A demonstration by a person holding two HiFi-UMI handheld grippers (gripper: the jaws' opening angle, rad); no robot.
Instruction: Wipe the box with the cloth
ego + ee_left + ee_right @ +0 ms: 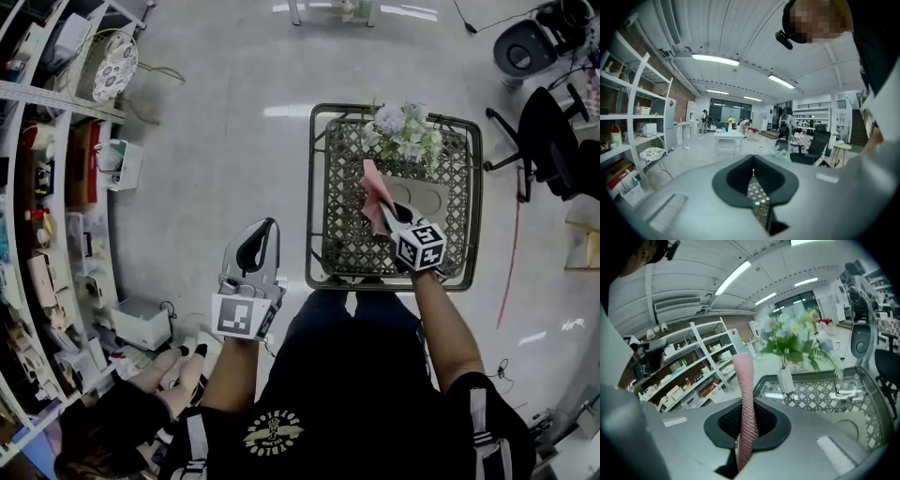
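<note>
My right gripper (389, 217) is shut on a pink cloth (375, 190), held above a dark lattice-topped cart (323, 187). The cloth (745, 399) stands up from between the shut jaws of that gripper (743, 439) in the right gripper view. A beige flat box (428, 199) with round hollows lies on the cart just beyond the cloth, partly hidden by the gripper. My left gripper (265, 227) hangs over the bare floor to the left of the cart, apart from it. Its jaws (753, 174) are shut with nothing between them.
A vase of pale flowers (408, 131) stands at the cart's far edge, also in the right gripper view (792, 341). Loaded shelves (56, 187) line the left side. A white box (141, 323) and a crouching person (112, 412) are at lower left; black office chairs (553, 141) stand at right.
</note>
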